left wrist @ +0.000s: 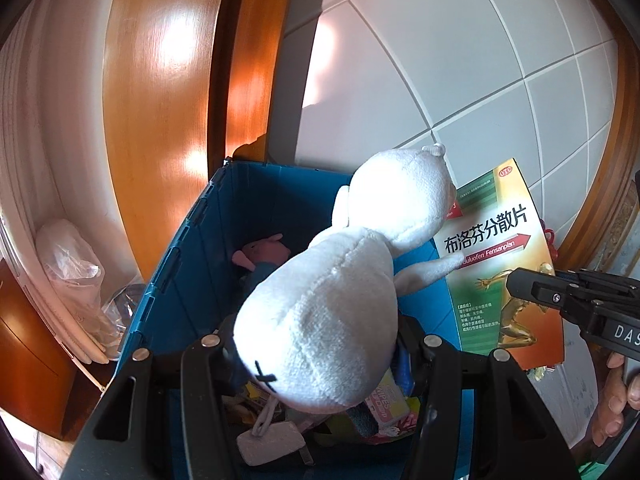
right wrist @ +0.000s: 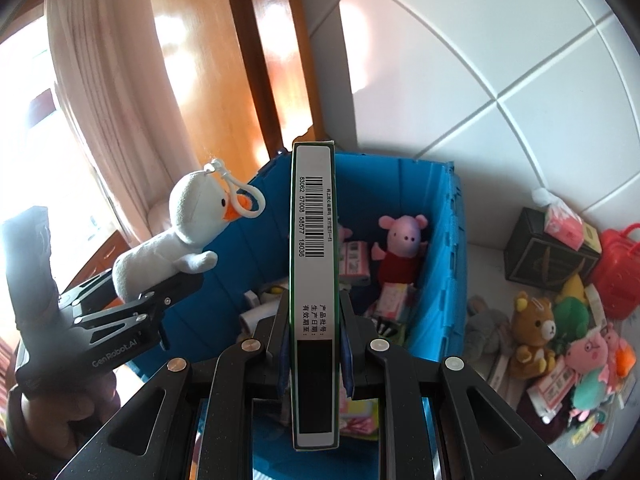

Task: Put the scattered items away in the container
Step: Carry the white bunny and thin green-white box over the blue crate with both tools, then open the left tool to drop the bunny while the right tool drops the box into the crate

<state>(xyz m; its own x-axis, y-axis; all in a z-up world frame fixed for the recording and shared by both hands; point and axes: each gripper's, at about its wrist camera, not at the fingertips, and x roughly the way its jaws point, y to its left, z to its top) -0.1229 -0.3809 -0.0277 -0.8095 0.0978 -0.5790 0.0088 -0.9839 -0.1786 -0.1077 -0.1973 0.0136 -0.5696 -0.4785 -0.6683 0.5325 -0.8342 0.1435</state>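
My left gripper [left wrist: 320,340] is shut on a white plush duck [left wrist: 340,280] and holds it above the open blue crate [left wrist: 184,264]. The duck also shows in the right wrist view [right wrist: 168,240], held by the left gripper [right wrist: 176,280] over the crate's left wall. My right gripper [right wrist: 314,328] is shut on a green medicine box [right wrist: 314,280], held upright on edge above the crate [right wrist: 444,248]. The box shows in the left wrist view [left wrist: 500,264] with the right gripper [left wrist: 560,296] on it. A pink pig plush [right wrist: 402,248] and small packets lie inside the crate.
Scattered plush toys [right wrist: 560,344], a brown bear [right wrist: 532,324], a dark box [right wrist: 540,256] and a red basket [right wrist: 616,268] lie on the white surface right of the crate. A wooden door [left wrist: 160,100] and curtain [right wrist: 100,100] stand behind. A plastic bag [left wrist: 72,272] lies left of the crate.
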